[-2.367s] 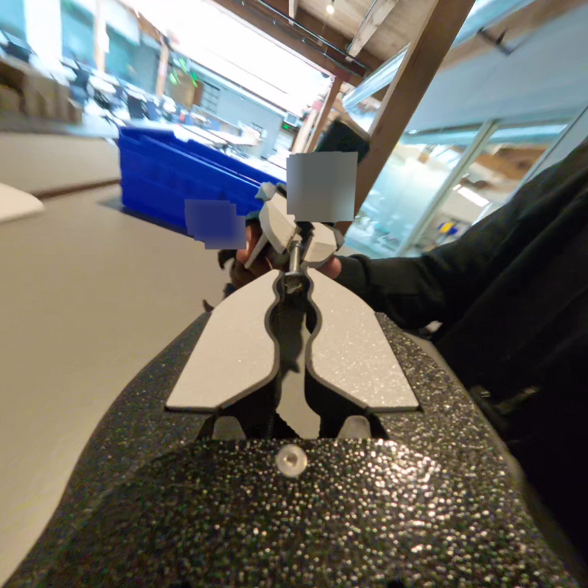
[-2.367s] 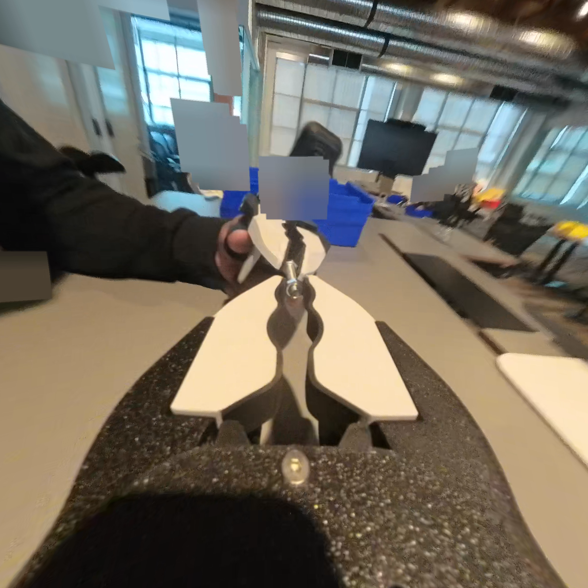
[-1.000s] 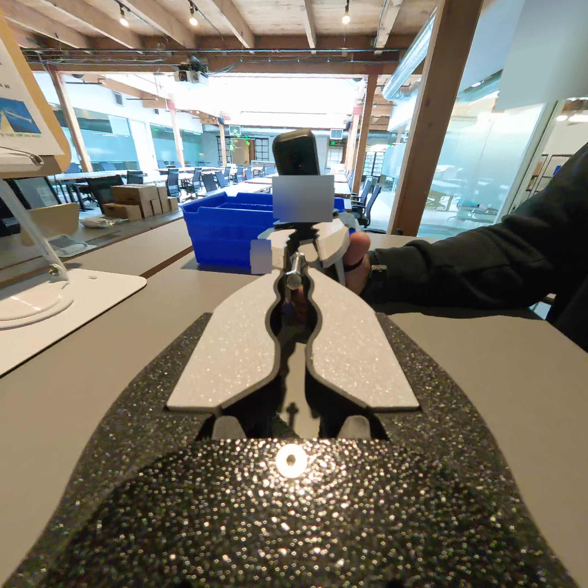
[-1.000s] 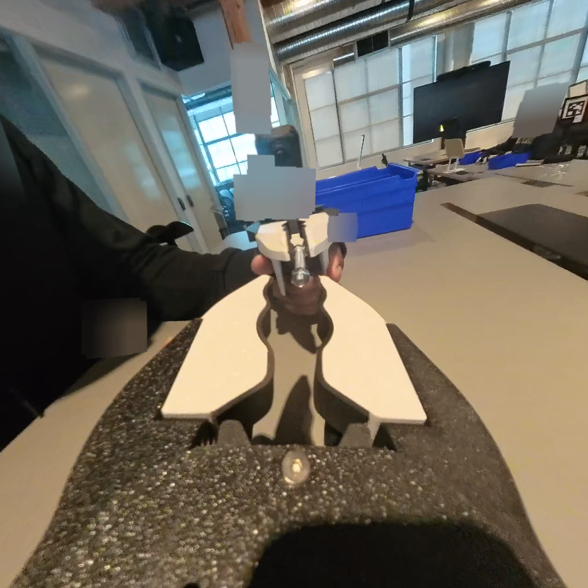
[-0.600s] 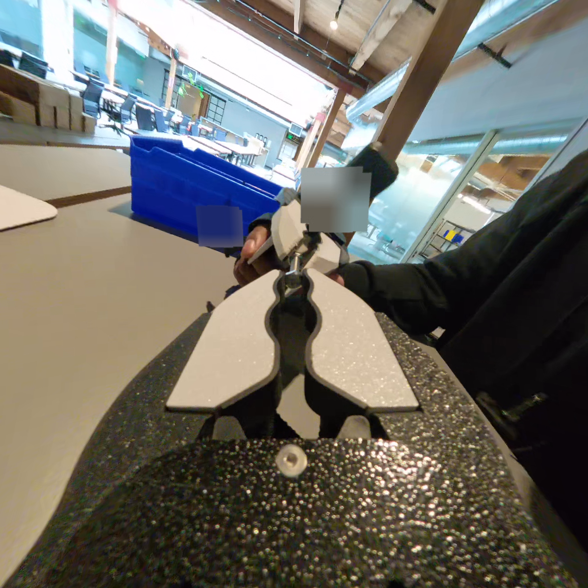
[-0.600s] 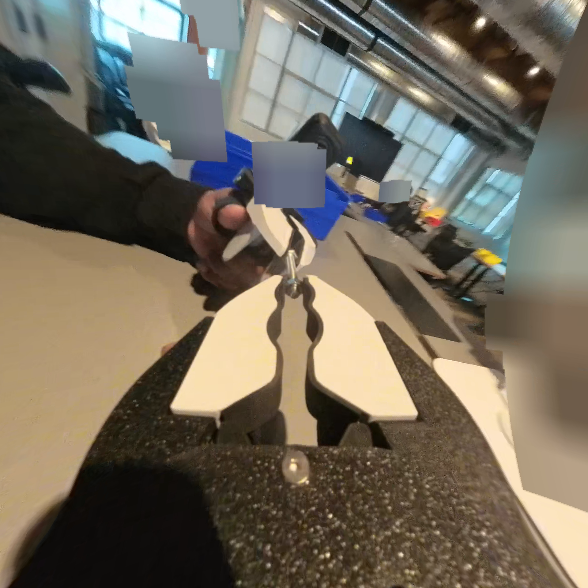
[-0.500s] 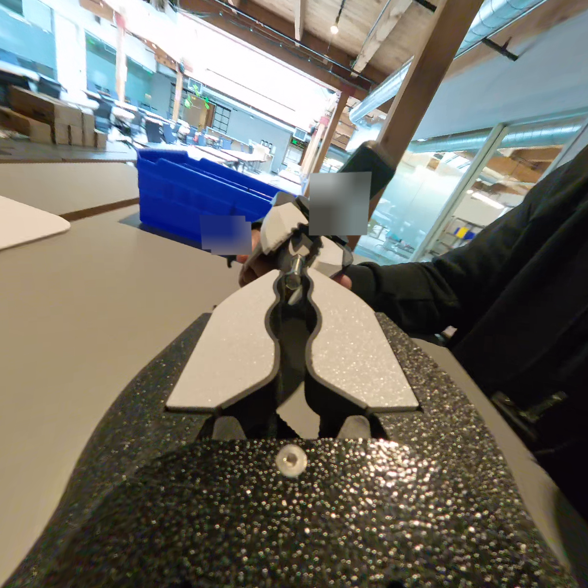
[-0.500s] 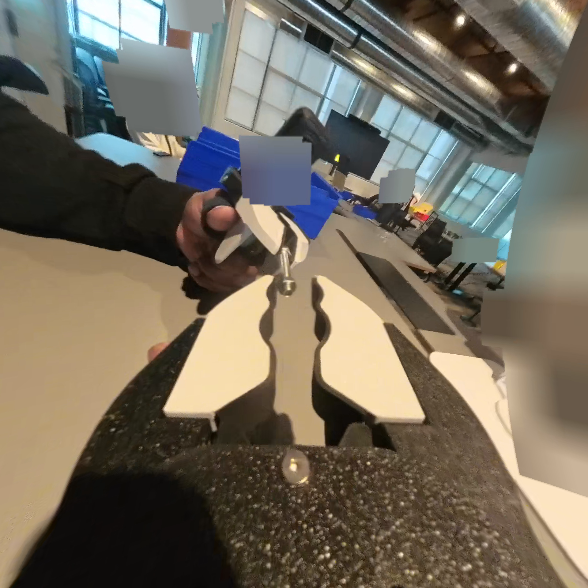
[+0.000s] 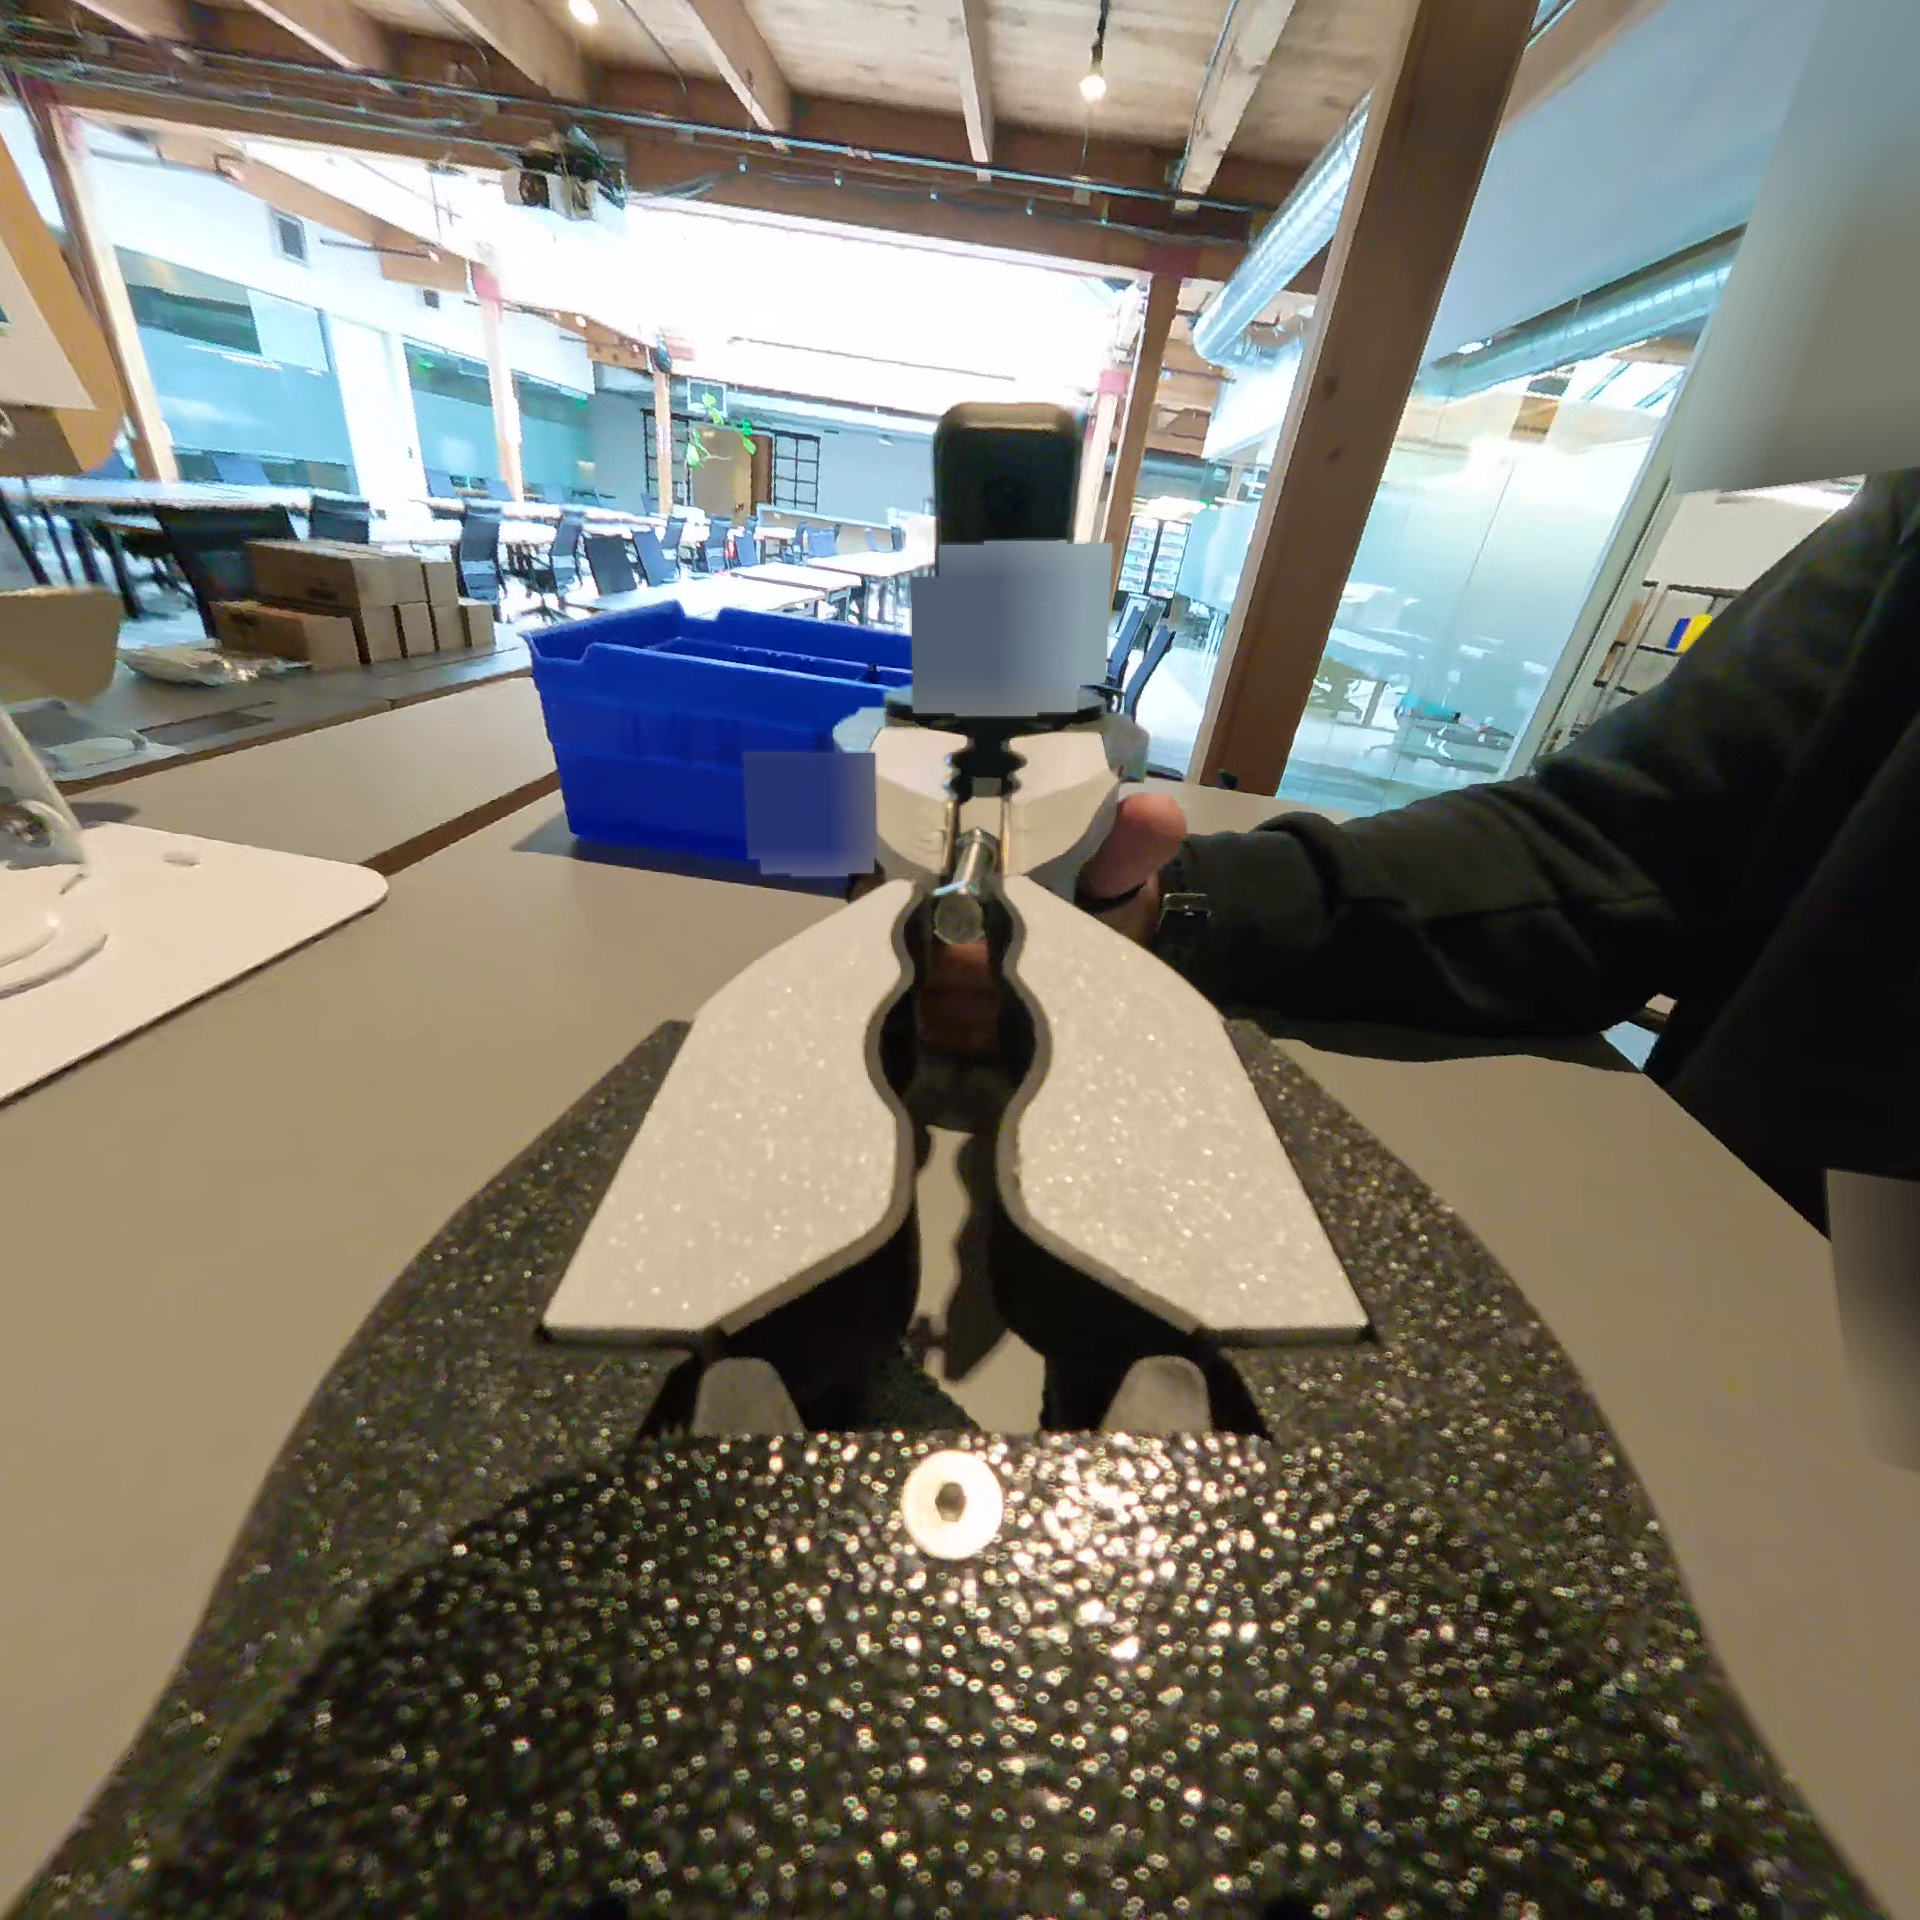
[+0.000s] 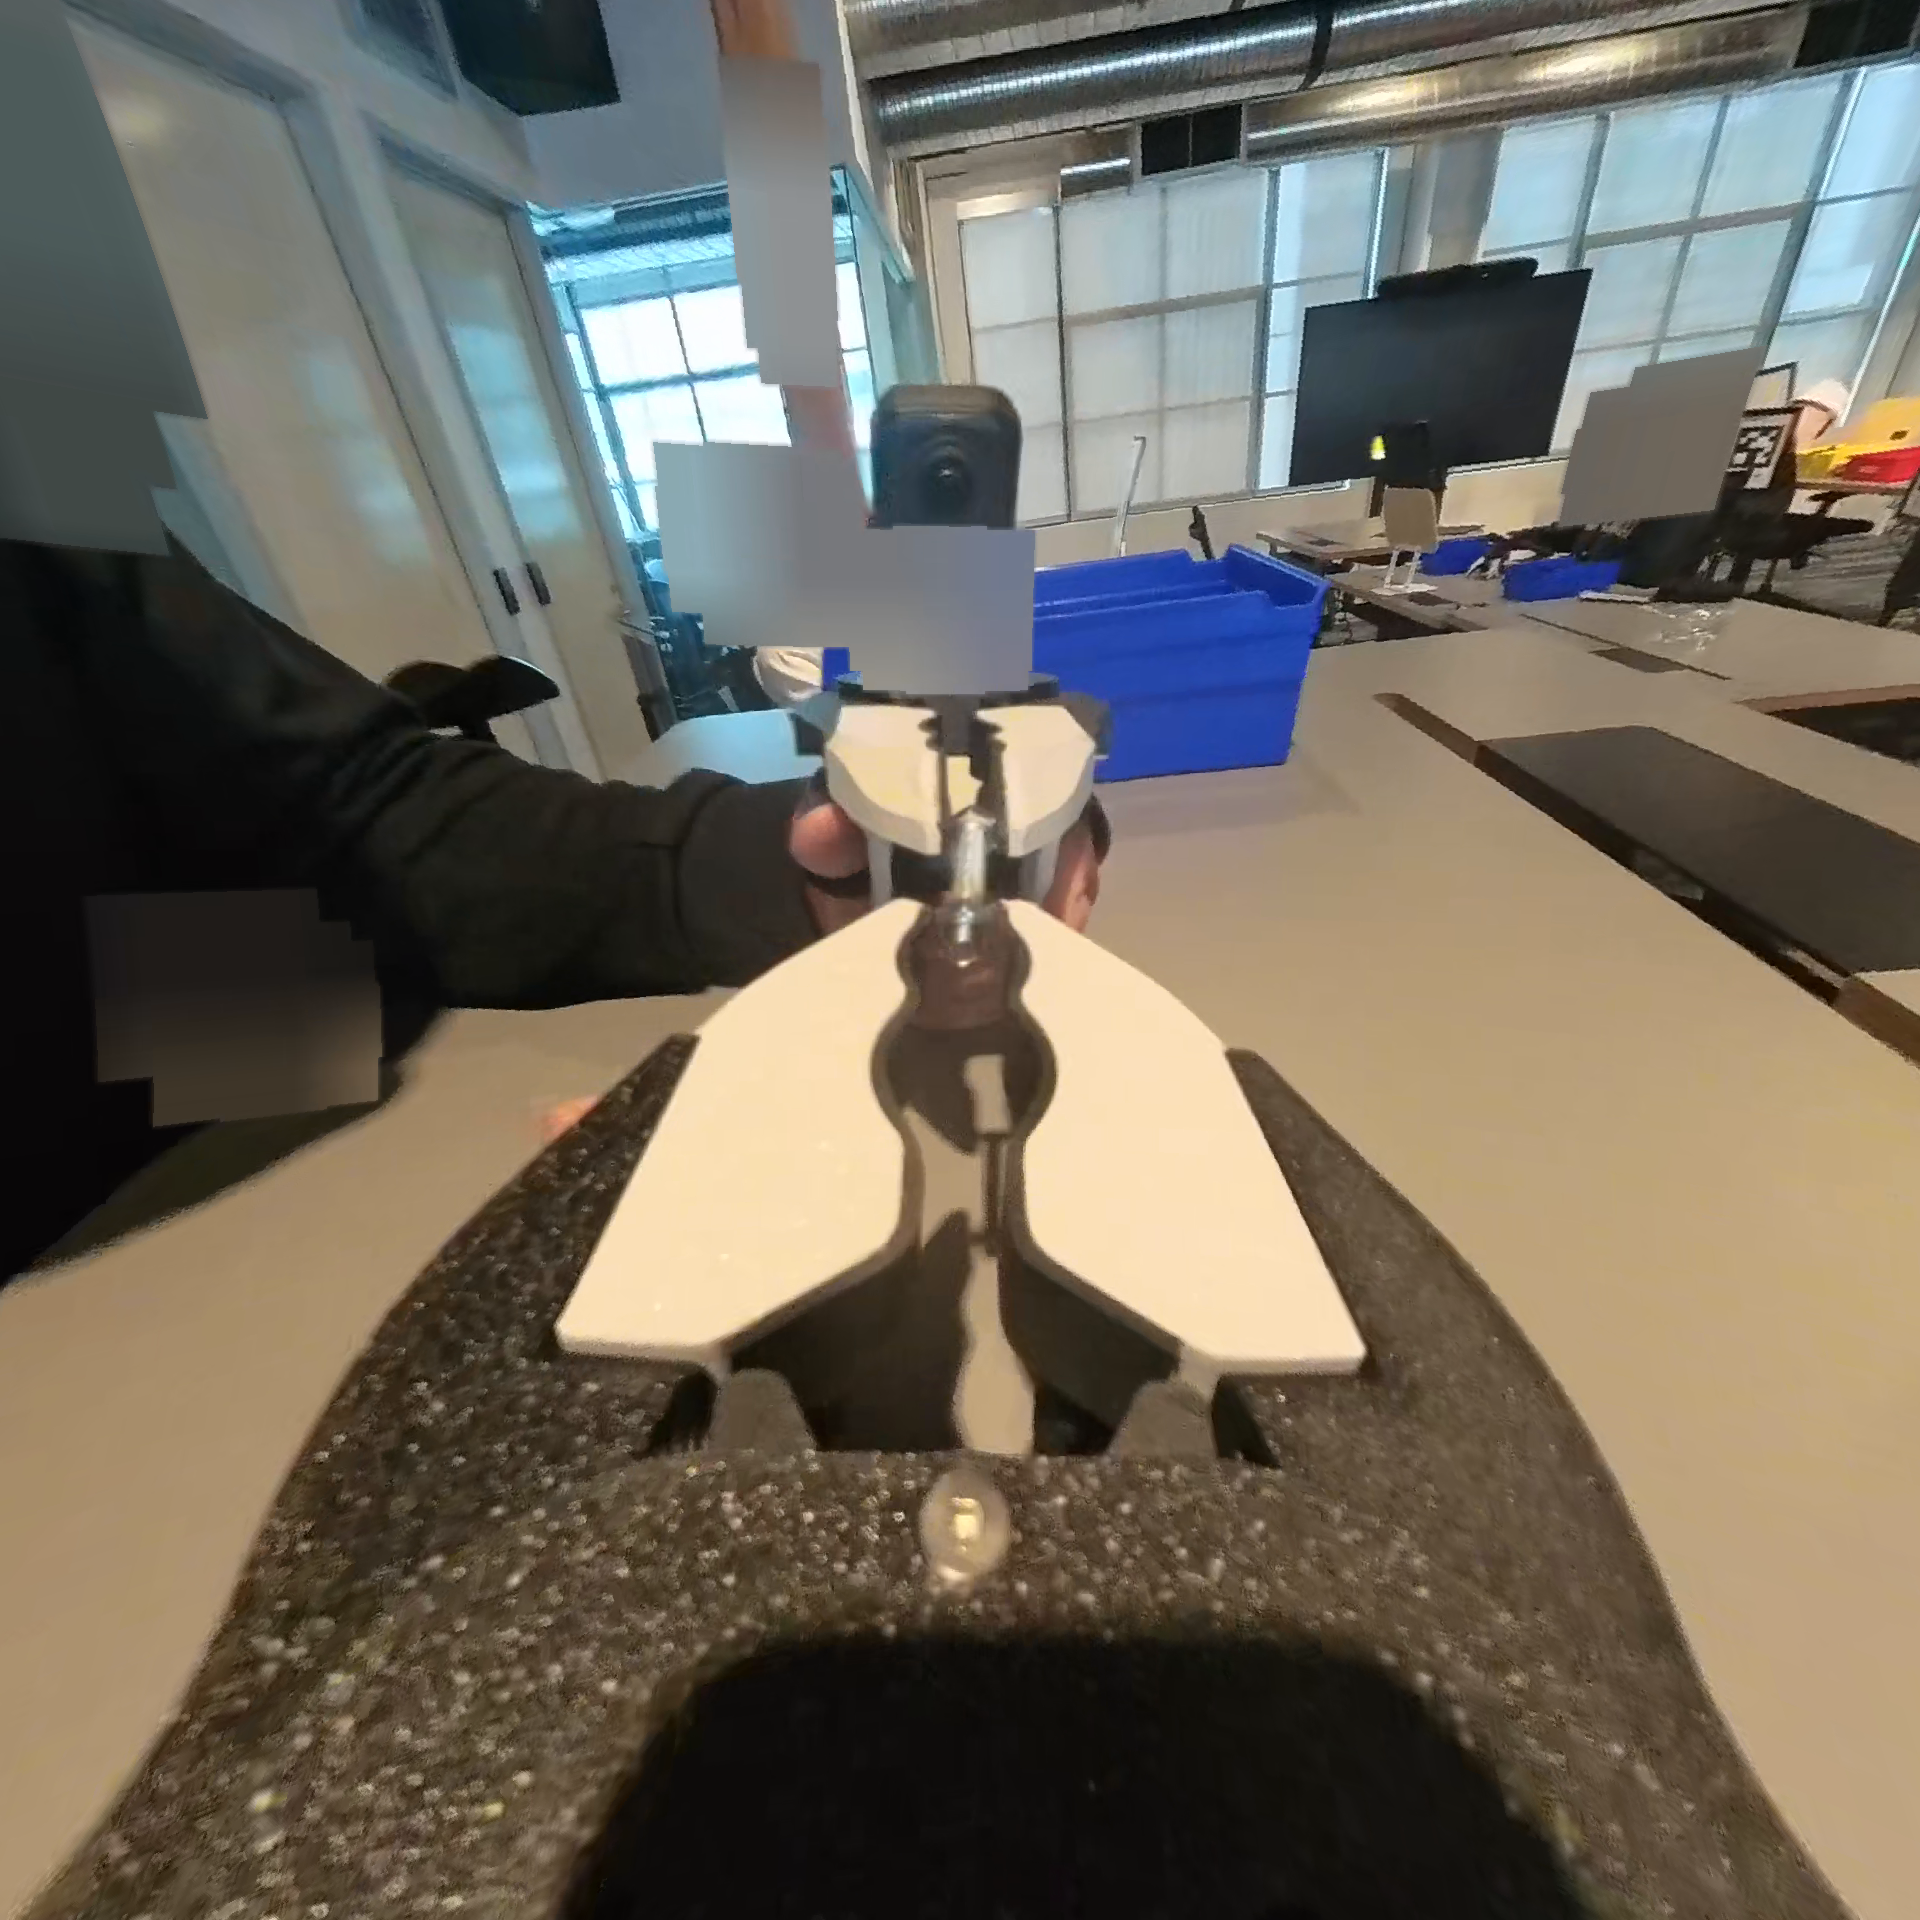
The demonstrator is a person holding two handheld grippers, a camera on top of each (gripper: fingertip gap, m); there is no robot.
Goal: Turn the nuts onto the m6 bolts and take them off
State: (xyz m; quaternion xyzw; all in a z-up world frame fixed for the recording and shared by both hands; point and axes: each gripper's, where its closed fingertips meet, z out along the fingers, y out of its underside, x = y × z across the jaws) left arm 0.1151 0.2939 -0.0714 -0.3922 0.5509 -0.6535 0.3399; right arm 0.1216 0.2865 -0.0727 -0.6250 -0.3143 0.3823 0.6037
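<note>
The two grippers face each other tip to tip above the grey table point(image 9: 364, 1091). A silver M6 bolt point(image 9: 975, 854) runs between them. My left gripper point(image 9: 956, 909) is shut on one end of the bolt. In the right wrist view the bolt point(image 10: 968, 847) sticks out of the left gripper's white fingers point(image 10: 894, 769). My right gripper point(image 10: 961, 920) is shut on the nut point(image 10: 966, 923) at the near end of the bolt. The right gripper's white fingers point(image 9: 1060, 800) and a hand behind them show in the left wrist view.
A blue bin point(image 9: 665, 727) stands on the table behind the grippers and also shows in the right wrist view point(image 10: 1174, 665). A white base plate point(image 9: 156, 935) lies at the left. A dark mat point(image 10: 1714, 821) lies at the right. A person's black sleeve point(image 9: 1507, 883) reaches in. Both grippers' tips are close together, under 4 cm apart.
Half a second ago the right gripper was open and both views were rolled. Now both are level again and the right gripper has closed on the nut.
</note>
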